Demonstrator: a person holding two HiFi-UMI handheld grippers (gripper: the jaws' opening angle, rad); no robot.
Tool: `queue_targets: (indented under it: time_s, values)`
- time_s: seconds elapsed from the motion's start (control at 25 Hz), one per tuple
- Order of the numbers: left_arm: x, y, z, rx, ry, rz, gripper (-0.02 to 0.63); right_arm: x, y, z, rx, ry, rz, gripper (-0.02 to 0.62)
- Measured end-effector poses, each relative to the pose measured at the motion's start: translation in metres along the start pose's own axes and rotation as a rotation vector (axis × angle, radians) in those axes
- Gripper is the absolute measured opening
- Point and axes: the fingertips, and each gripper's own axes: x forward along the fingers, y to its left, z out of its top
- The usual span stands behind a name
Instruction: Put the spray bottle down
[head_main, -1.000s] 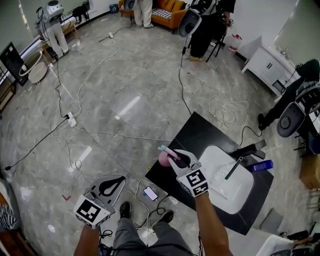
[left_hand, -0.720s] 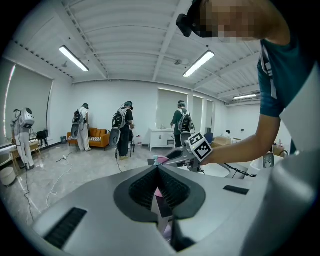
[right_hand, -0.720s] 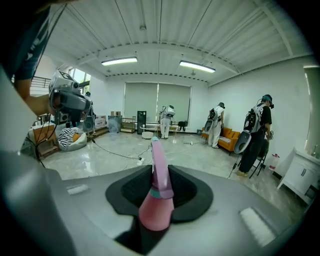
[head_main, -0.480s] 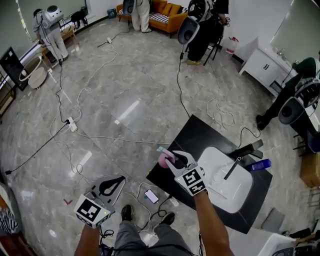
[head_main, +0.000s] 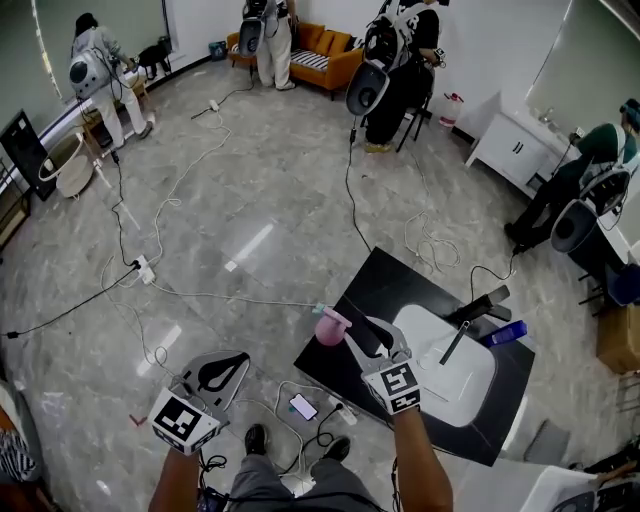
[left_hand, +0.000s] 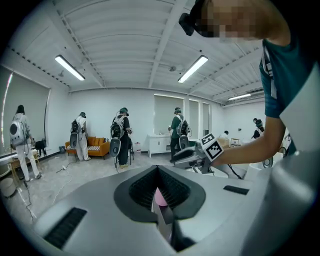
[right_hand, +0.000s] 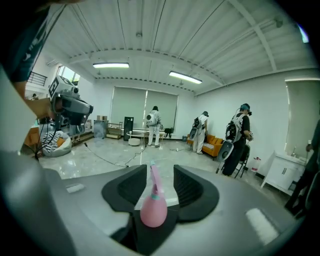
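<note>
The pink spray bottle (head_main: 330, 326) stands upright at the left edge of the black table (head_main: 385, 285). In the right gripper view the bottle (right_hand: 153, 207) sits low in the gap, its nozzle pointing up. My right gripper (head_main: 358, 331) is just behind it; its jaws (right_hand: 160, 172) have just been opening, and neither pad presses the bottle, which shows a gap on each side. My left gripper (head_main: 238, 362) hangs low at the left, over the floor and away from the table. Its jaws (left_hand: 159, 172) are shut to a thin slit in which a pink sliver shows.
A white basin (head_main: 470, 385) with a black faucet (head_main: 455, 342) is set in the table, and a blue bottle (head_main: 503, 333) lies behind it. A phone (head_main: 303, 407) and several cables (head_main: 200, 295) lie on the floor. People stand at the far wall.
The right gripper's jaws have opened off the spray bottle and the gripper has drawn back toward me and upward. The bottle stays at the table's edge. The left gripper rose slightly.
</note>
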Motion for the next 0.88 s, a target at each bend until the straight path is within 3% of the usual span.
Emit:
queue_targets:
  time_s: [0.04, 0.24, 0.52, 0.88]
  values:
    - [-0.003, -0.001, 0.006, 0.007, -0.007, -0.002, 0.002, -0.015, 0.0, 0.01, 0.018, -0.02, -0.026, 0.174]
    - [-0.021, -0.016, 0.044, 0.056, -0.038, -0.032, 0.002, -0.09, 0.024, 0.068, 0.13, -0.125, -0.074, 0.012]
    - [-0.045, -0.052, 0.073, 0.094, -0.069, -0.098, 0.002, -0.174, 0.07, 0.126, 0.239, -0.173, -0.079, 0.009]
    - [-0.062, -0.095, 0.094, 0.123, -0.11, -0.204, 0.002, -0.25, 0.108, 0.161, 0.21, -0.19, -0.16, 0.009]
